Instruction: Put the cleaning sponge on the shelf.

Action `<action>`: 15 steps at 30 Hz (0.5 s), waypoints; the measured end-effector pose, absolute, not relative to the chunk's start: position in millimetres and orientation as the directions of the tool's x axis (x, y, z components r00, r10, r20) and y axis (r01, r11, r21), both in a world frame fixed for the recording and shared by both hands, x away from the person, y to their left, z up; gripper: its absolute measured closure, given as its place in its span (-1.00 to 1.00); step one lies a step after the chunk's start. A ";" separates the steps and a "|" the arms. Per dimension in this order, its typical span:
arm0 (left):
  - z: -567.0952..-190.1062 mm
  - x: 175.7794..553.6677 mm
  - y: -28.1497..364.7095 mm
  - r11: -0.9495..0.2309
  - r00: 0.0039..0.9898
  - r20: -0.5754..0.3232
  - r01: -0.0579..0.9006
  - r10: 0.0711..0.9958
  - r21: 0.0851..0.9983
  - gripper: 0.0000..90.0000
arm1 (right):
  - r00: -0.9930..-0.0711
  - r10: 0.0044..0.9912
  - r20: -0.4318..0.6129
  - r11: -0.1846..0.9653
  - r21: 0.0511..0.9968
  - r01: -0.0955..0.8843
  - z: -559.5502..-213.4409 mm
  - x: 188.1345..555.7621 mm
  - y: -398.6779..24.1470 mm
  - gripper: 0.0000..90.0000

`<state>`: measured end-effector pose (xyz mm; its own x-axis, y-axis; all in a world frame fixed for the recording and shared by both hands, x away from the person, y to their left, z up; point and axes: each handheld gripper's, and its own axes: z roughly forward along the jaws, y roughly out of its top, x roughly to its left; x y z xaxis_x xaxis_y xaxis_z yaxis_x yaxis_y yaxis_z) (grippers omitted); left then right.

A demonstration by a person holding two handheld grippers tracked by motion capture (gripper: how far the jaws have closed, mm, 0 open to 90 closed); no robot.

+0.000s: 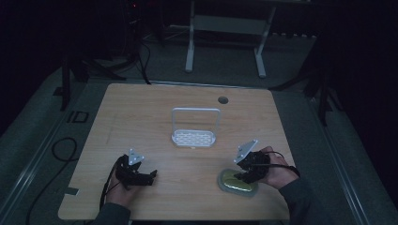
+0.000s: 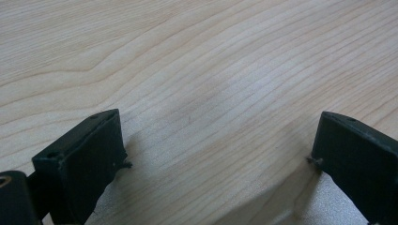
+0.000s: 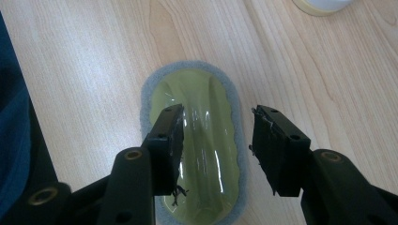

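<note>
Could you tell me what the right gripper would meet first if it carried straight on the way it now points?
Probably the yellow-green scrubber: the right gripper points down at it, jaws open astride its glossy handle.

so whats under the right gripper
The right gripper, jaws open, hangs over a yellow-green oval scrubber with a grey pad rim, lying on the wood table. Its near end is covered by the gripper.

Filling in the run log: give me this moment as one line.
left claw: open, over bare table | right claw: open, straddling green scrubber, no grip | white rack: mid-table, untouched
</note>
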<state>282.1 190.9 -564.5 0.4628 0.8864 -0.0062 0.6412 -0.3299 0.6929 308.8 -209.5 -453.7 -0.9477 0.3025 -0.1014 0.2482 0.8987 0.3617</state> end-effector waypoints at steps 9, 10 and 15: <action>-564.6 282.1 190.8 -0.329 0.462 -0.006 0.641 0.887 0.693 -0.94 | -0.952 0.291 -0.092 0.909 0.336 0.245 -454.0 309.7 -206.5 0.17; -564.6 282.1 190.8 -0.329 0.462 -0.006 0.641 0.887 0.693 -0.94 | -0.952 0.291 -0.092 0.909 0.336 0.245 -454.0 309.7 -206.5 0.17; -564.6 282.1 190.8 -0.329 0.462 -0.006 0.641 0.887 0.694 -0.94 | -0.954 0.287 -0.090 0.916 0.319 0.245 -453.2 310.4 -204.7 0.15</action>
